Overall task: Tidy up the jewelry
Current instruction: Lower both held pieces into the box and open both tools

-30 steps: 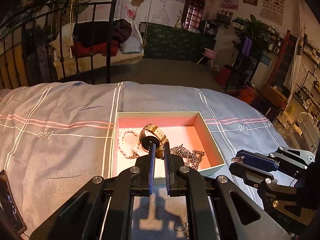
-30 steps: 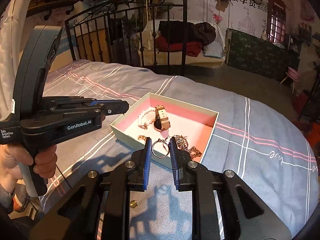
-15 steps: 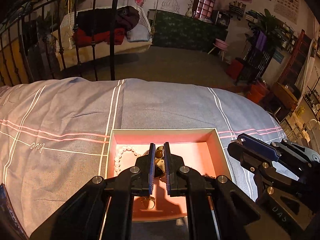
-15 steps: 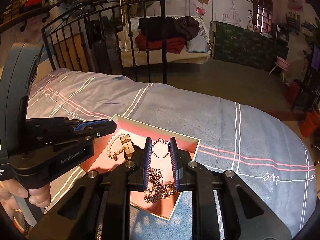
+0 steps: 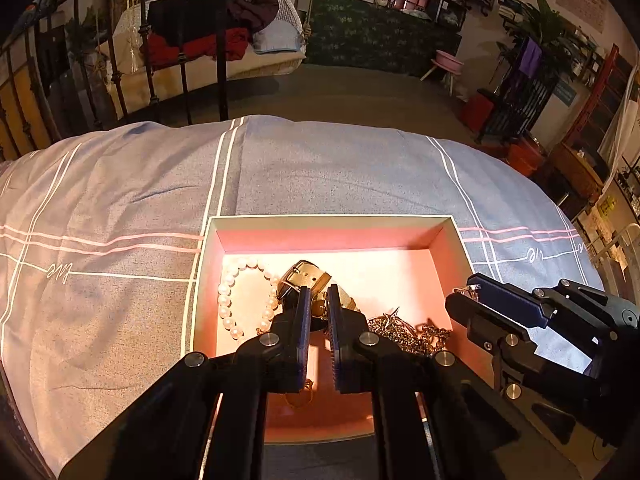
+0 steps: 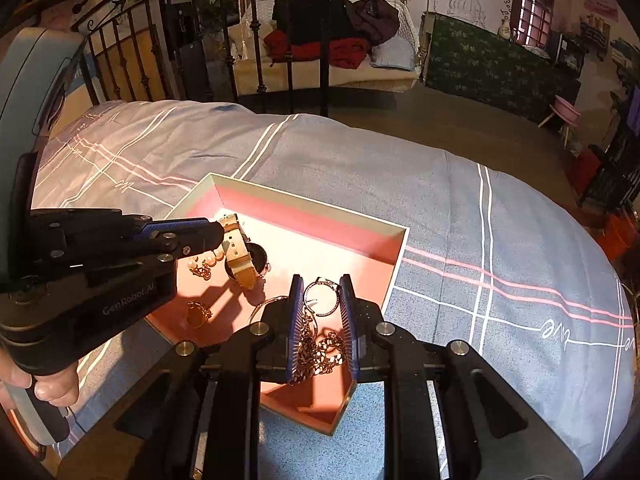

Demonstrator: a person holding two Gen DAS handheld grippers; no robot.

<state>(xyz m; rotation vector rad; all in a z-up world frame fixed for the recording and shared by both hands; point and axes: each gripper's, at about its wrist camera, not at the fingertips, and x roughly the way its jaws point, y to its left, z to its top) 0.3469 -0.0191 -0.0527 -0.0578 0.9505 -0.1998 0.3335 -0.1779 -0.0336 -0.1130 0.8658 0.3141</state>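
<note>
An open box with a pink inside [image 5: 332, 222] [image 6: 308, 200] lies on the bed. In it are a pearl bracelet [image 5: 226, 300], a gold-strap watch [image 5: 308, 278] [image 6: 238, 256], a tangled chain [image 5: 404, 332] [image 6: 320, 350] and a gold ring [image 6: 198, 314]. My right gripper [image 6: 320, 296] is shut on a thin hoop ring [image 6: 322, 298] and holds it over the box's right part. My left gripper [image 5: 316, 300] hovers over the watch, its jaws nearly closed and empty; it also shows in the right wrist view [image 6: 218, 234].
The bed has a grey-blue cover with pink and white stripes [image 5: 320, 168] [image 6: 500, 248]. A black iron bed frame [image 5: 184, 48] [image 6: 324, 32] stands beyond it. The floor drops away past the bed's far edge.
Both grippers have moved forward from the near edge of the box to over its inside. The right one carried the hoop ring with it.
</note>
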